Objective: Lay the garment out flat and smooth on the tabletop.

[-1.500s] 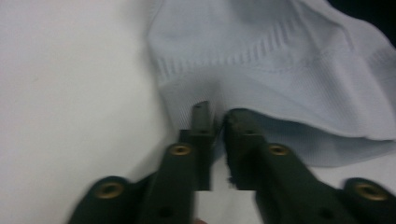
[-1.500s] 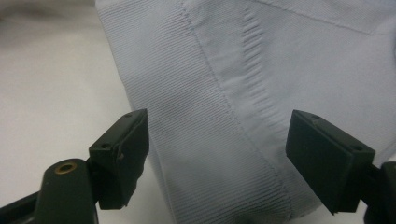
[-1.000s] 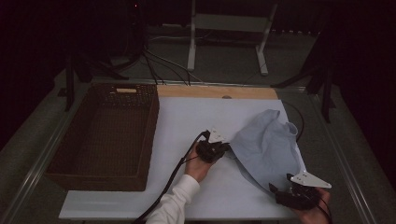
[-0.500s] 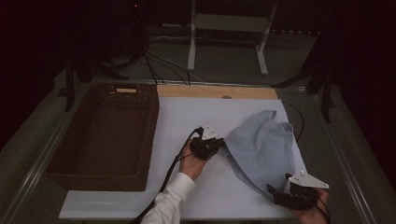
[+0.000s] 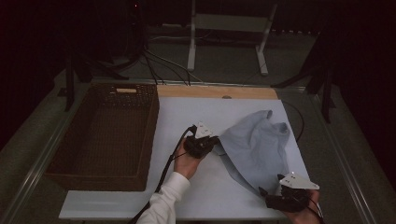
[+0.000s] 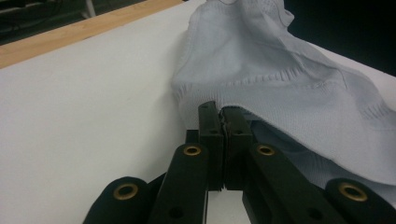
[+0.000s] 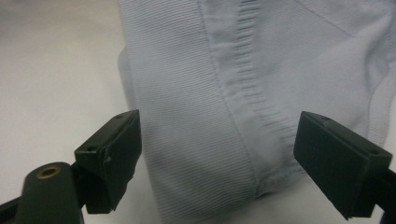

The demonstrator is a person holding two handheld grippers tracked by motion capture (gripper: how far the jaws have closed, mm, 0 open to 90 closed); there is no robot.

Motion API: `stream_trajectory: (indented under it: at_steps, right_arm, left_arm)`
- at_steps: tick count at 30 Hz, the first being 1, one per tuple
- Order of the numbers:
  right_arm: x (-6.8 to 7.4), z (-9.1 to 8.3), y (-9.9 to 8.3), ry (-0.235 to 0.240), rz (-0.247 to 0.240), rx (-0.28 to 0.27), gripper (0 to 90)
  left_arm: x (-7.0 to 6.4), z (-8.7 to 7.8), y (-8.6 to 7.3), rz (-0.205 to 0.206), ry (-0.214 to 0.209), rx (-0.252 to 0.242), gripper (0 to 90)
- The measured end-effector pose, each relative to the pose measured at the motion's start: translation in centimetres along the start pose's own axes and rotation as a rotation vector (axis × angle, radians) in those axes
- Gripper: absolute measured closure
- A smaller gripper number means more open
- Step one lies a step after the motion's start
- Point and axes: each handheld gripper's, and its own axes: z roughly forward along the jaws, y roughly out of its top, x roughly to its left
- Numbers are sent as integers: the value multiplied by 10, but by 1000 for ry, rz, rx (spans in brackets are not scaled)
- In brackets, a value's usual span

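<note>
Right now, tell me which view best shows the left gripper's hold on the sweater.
The left gripper view: the left gripper has its jaws shut on the ribbed edge of the pale blue knit sweater. The high view shows that contact small and dim; the right gripper view shows the sweater's ribbed band between open jaws.

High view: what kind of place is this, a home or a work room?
Probably a recording work room, not a home. A white table stands in a dark space with cables on the floor and a metal stand behind. On the table are a basket and a grey sweater.
</note>
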Motion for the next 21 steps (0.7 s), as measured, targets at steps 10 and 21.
stream_trajectory:
  at_steps: [10,21]
  right_arm:
    - [8,5,0,23,-37,27,155]
    - [20,11,2,65,-85,55,154]
  left_arm:
    - [3,-10,2,-14,17,-32,900]
    - [10,-17,2,-43,54,-69,900]
